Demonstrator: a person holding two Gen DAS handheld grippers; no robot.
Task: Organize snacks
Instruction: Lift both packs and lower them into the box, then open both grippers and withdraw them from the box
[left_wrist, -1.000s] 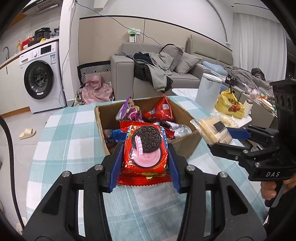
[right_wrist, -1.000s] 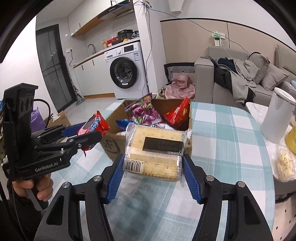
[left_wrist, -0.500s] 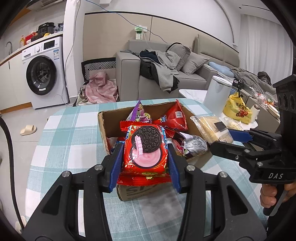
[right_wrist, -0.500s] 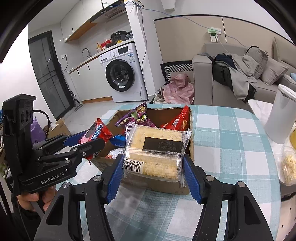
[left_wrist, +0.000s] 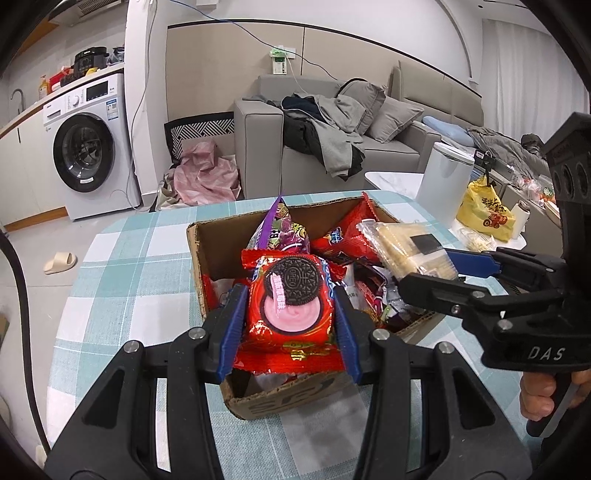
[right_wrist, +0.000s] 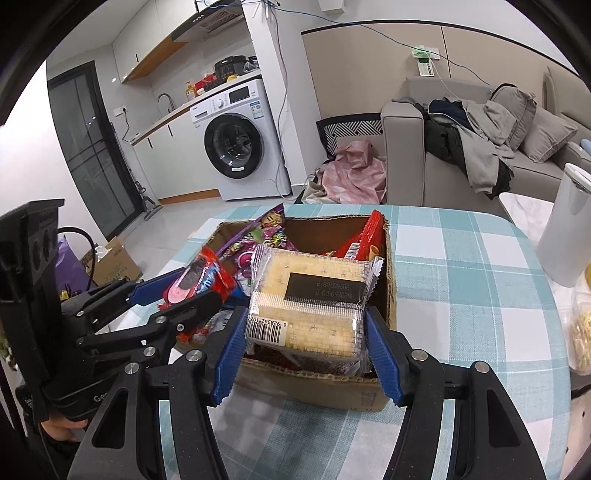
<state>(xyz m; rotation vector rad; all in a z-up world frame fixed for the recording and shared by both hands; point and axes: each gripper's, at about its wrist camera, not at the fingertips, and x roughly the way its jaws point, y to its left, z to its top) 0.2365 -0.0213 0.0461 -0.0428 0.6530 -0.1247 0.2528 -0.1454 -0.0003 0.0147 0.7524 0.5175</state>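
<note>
My left gripper (left_wrist: 291, 317) is shut on a red Oreo packet (left_wrist: 291, 314) and holds it over the near end of an open cardboard box (left_wrist: 280, 402). My right gripper (right_wrist: 308, 339) is shut on a clear pack of yellow crackers (right_wrist: 314, 299), held over the same box (right_wrist: 388, 291). The box holds several snack bags, a purple one (left_wrist: 280, 225) and a red one (left_wrist: 351, 229) among them. Each gripper shows in the other's view: the right one (left_wrist: 428, 266), the left one (right_wrist: 184, 295).
The box stands on a round table with a teal checked cloth (right_wrist: 461, 266). A white bin (right_wrist: 569, 225) and a side table with a yellow bag (left_wrist: 484, 210) stand to the right. A sofa and a washing machine lie beyond.
Both grippers have moved forward with their packs, from in front of the box to over it. The box now looms larger and nearer in both views.
</note>
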